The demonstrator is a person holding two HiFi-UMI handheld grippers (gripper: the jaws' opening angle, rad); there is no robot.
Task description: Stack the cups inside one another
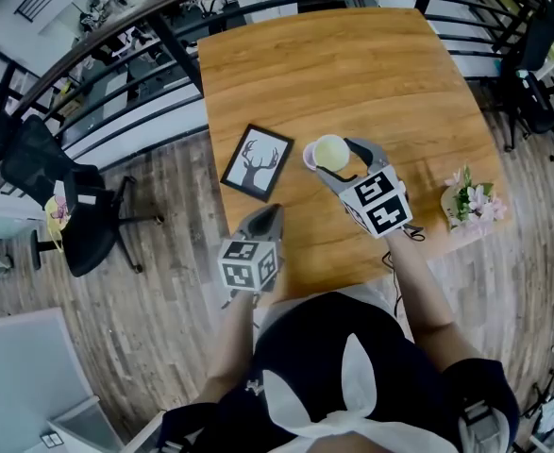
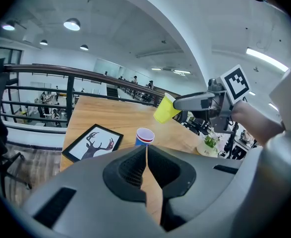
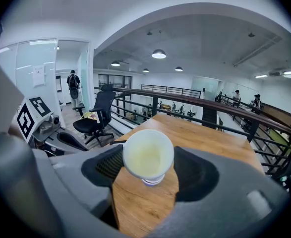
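- Biggest risk imo: the yellow cup [image 3: 148,155] is hanging tilted in the air, not level. If it's going down like that, its base could be catching the rim of the blue cup [image 2: 145,136] and tipping it over instead of sliding in.
- Nothing is bracing the blue cup. It's just standing upright on the wooden table [image 1: 371,74], right beside the deer picture [image 1: 257,161], so even a small sideways nudge could be sending it skidding or toppling.
- Lining up looks tricky too. From the right gripper view the yellow cup is covering nearly all of the blue one, with only a sliver peeking out underneath, so the person is judging the drop half blind.
- The right gripper [image 1: 336,156] is clamping the yellow cup with its jaws standing wide, one pad on each side of the cup wall. Squeezing thin plastic like that could be denting it, and a dented cup nests badly.
- The left gripper [image 2: 146,155] is sitting back near the table's near edge with its jaws closed together on nothing and touching nothing, so it isn't helping to steady anything right now.
- The flower pot [image 1: 470,203] is well off to the right, so I'm not worrying about that one.
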